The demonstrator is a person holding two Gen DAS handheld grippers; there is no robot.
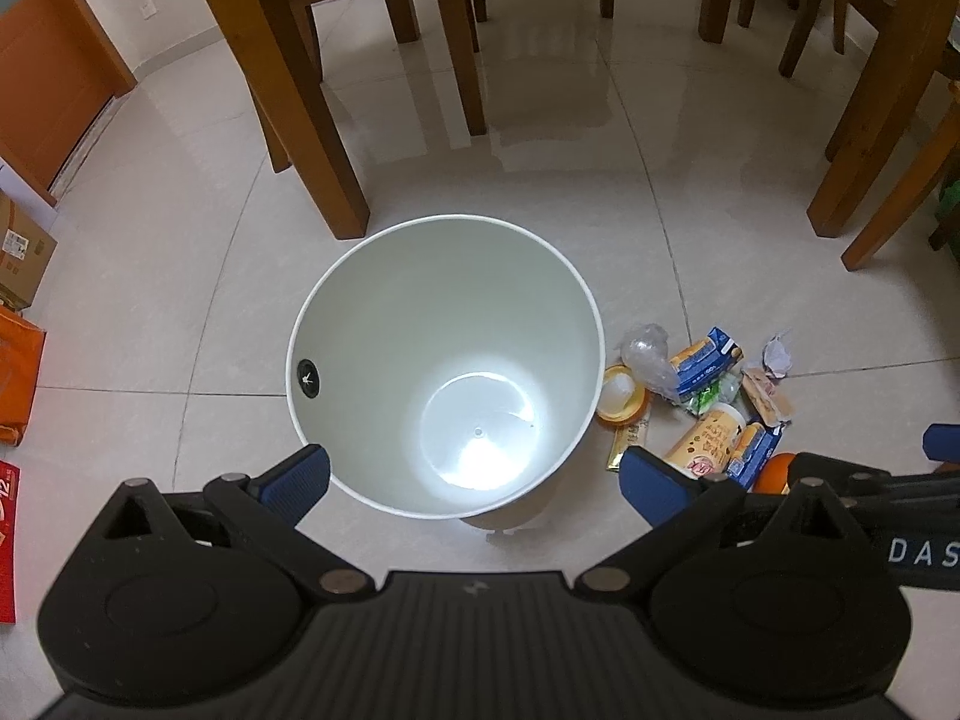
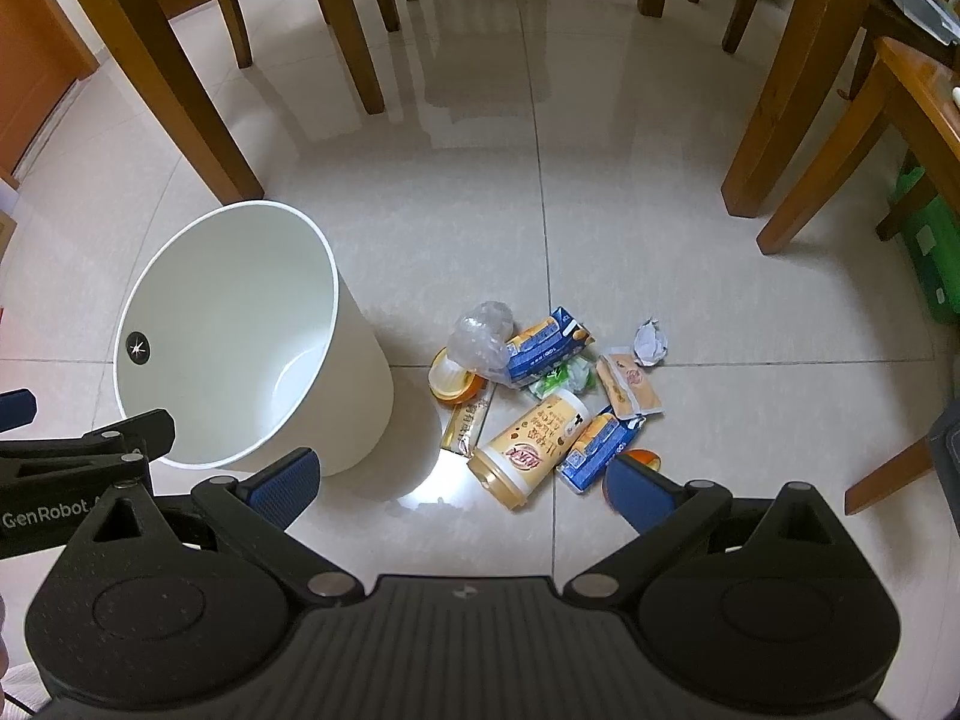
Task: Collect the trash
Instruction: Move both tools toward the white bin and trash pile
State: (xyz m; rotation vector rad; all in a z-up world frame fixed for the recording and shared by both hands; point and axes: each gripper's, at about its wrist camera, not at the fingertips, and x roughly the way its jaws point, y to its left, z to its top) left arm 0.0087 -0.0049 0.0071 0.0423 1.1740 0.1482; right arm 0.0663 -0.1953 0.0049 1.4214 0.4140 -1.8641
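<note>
White plastic bin (image 1: pixel 444 360) stood upright on tiled floor (image 2: pixel 600 252), inside bare; nothing collected yet, whole job left. Trash pile (image 2: pixel 540 396) lay on floor just right of bin: milk-tea cup (image 2: pixel 528 450), blue wrappers, crumpled paper (image 2: pixel 651 342), clear plastic. Left tongs (image 1: pixel 474 474) spread apart, empty, hung over bin mouth. Right tongs (image 2: pixel 459 480) also apart, empty, above near edge of pile, not touching.

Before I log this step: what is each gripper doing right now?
Left gripper: open, holding nothing, above the white bin.
Right gripper: open, holding nothing, above the trash pile.
</note>
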